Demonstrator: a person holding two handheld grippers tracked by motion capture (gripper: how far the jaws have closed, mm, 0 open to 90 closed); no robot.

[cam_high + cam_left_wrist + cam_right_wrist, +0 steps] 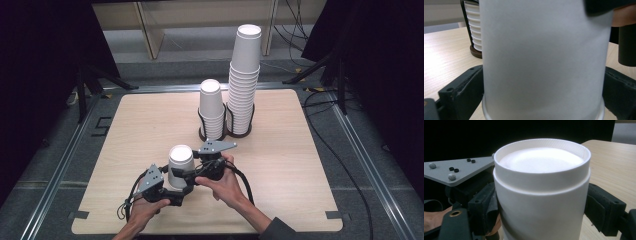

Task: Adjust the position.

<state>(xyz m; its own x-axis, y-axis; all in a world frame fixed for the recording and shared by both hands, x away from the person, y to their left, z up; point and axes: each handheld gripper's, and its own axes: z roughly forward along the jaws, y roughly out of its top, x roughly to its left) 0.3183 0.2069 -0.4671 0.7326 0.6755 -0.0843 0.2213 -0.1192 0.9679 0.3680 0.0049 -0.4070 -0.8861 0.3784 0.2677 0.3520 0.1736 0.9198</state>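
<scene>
Grey floor (380, 165), black curtains (40, 60), wooden shelving (150, 30)

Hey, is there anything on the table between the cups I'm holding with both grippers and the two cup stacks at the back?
Nothing visible. Bare table lies between the held cups, clamped by the left gripper and right gripper, and the short stack and tall stack.

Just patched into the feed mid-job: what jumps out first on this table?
The upside-down white paper cup near the table's front edge, with the left claw and right claw both closed on it; in the right gripper view it looks like two nested cups. Behind it, mid-table, two stacks of inverted cups stand in a black wire holder: a tall stack on the right and a shorter stack on the left.
</scene>
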